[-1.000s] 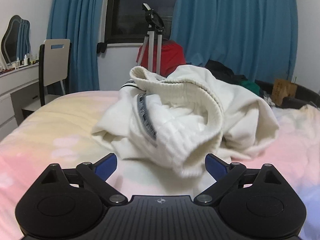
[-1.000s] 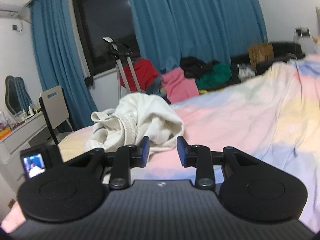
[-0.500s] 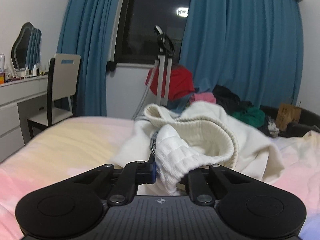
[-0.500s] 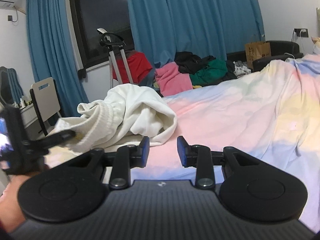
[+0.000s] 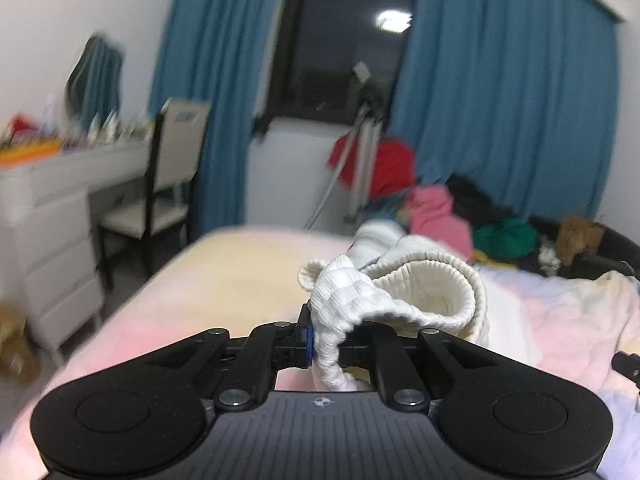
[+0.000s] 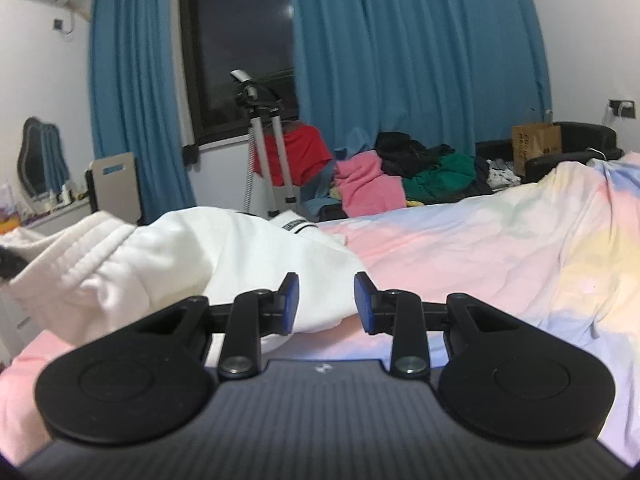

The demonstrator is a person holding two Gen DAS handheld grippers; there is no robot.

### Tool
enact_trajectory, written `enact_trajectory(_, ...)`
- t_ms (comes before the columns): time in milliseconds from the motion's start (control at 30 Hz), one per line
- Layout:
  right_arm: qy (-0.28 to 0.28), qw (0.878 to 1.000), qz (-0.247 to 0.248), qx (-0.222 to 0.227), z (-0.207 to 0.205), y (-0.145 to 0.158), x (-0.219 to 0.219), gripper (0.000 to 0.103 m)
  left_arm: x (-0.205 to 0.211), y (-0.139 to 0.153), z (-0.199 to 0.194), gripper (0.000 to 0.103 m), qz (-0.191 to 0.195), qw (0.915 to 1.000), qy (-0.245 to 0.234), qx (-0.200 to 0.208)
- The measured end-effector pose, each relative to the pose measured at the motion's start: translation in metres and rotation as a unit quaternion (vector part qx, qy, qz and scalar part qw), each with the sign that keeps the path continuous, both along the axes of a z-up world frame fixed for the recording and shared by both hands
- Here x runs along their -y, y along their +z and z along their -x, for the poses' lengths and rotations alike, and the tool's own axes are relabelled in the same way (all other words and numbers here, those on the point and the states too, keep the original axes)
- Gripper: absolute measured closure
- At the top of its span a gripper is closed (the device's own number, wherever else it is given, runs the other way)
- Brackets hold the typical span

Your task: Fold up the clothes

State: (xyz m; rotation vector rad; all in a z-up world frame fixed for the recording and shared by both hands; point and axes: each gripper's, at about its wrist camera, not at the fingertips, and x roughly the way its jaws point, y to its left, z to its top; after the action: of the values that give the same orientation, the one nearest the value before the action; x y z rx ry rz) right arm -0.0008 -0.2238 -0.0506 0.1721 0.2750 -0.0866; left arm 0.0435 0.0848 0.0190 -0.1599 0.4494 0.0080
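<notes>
A white sweatshirt (image 5: 404,292) with ribbed hem lies bunched on the pastel bedspread (image 5: 224,280). My left gripper (image 5: 326,340) is shut on its ribbed hem, and the pinched cloth bulges up between the fingers and hangs lifted off the bed. In the right wrist view the same white sweatshirt (image 6: 192,264) stretches from the far left toward the middle. My right gripper (image 6: 326,300) hovers just in front of its lower edge, jaws partly open with nothing between the blue pads. The bedspread (image 6: 480,256) spreads away to the right.
A white dresser (image 5: 52,232) and chair (image 5: 168,184) stand left of the bed. Behind the bed are blue curtains (image 6: 412,52), a dark window, a metal stand (image 6: 268,152) with a red garment, and a pile of pink, green and black clothes (image 6: 412,176). A paper bag (image 6: 536,144) sits far right.
My left gripper closed on the sweatshirt's ribbed hem, then rose and pulled it left, stretching the garment out. The right gripper stayed at the same opening and barely shifted.
</notes>
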Motion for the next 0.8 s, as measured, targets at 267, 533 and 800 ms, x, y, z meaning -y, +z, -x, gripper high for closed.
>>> enact_trajectory(267,0.086,0.996,0.034,-0.017,0.009,-0.006,-0.038,0.069,-0.05,-0.032,0.027,0.08,0.121,0.9875,0.059,-0.083)
enact_trajectory(533,0.186,0.981,0.019,-0.048,-0.006,-0.006,-0.076,0.057,-0.087,-0.036,0.061,0.02,0.22,0.9668,0.075,-0.107)
enact_trajectory(800,0.252,0.963,0.029,-0.087,-0.09,0.028,-0.139,0.046,-0.114,-0.046,0.067,0.02,0.254,0.9597,0.081,-0.088)
